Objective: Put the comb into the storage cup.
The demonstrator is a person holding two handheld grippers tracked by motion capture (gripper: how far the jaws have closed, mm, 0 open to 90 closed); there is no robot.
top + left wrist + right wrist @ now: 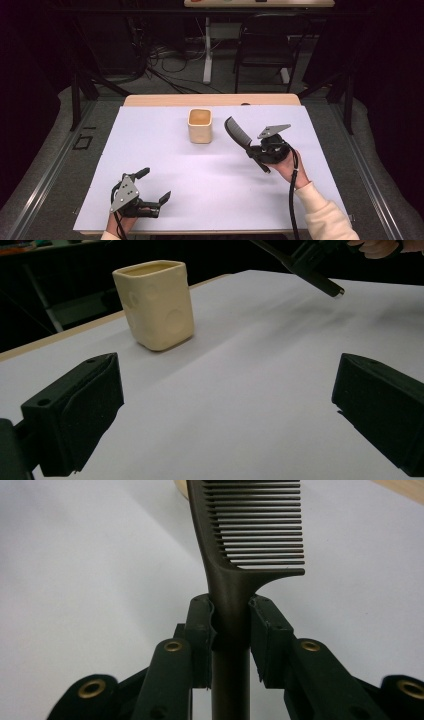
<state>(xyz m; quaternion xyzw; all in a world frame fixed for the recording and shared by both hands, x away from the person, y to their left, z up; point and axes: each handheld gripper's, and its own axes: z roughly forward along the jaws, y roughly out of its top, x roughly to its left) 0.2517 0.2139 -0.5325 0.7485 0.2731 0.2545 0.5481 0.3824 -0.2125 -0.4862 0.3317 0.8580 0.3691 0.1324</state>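
Our left gripper [150, 192] rests with jaws apart, the right gripper [231, 622] clamps the comb [240, 540], which may slip near the cup [200, 126].

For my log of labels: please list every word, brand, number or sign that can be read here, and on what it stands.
None can be read.
The cup: raised round marks, no text.
The comb in the right gripper: no print visible.
The left gripper: no label visible.
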